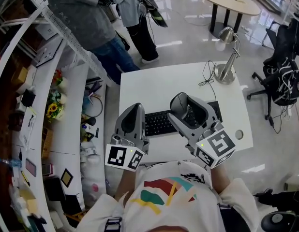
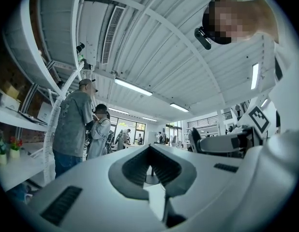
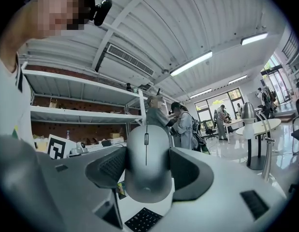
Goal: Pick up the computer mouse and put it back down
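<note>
A grey computer mouse with a scroll wheel is clamped between the jaws of my right gripper, lifted off the table and pointing upward toward the ceiling. In the head view the mouse shows as a grey dome at the tip of the right gripper, above the black keyboard. My left gripper hovers at the keyboard's left end, also tilted up. In the left gripper view the left gripper has its jaws together with nothing held between them.
The white table carries a silver desk lamp with a cable at its far right. Two people stand beyond the far edge. Cluttered white shelves run along the left. An office chair stands to the right.
</note>
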{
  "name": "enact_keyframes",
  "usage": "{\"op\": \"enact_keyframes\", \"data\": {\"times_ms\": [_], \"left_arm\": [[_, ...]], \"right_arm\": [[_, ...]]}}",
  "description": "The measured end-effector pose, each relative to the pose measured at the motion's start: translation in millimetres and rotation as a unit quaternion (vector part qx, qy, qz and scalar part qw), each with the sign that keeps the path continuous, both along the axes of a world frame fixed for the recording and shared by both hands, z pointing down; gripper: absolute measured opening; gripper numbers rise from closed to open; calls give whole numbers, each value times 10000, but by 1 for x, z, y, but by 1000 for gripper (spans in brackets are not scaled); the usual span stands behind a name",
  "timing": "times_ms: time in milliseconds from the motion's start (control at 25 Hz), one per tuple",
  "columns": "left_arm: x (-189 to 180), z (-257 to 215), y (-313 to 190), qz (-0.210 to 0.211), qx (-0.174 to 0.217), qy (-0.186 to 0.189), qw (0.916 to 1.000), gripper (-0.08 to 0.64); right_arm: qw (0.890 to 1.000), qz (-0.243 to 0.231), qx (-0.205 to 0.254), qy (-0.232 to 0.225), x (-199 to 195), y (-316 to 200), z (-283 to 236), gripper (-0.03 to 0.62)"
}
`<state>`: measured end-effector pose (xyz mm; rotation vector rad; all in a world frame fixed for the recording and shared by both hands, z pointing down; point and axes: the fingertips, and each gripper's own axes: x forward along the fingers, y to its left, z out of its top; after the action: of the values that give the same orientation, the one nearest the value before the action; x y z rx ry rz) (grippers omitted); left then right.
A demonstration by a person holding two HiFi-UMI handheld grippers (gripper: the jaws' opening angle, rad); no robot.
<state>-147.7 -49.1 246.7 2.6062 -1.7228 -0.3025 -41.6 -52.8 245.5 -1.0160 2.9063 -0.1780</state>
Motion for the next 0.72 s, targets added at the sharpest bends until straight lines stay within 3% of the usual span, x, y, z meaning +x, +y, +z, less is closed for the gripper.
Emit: {"op": "enact_keyframes", "data": {"times_ms": [720], "left_arm": [[6,-12,2,68,191,261,9995,46]], "right_arm": [[9999,-61,93,36,3,6,-6,284]]}}
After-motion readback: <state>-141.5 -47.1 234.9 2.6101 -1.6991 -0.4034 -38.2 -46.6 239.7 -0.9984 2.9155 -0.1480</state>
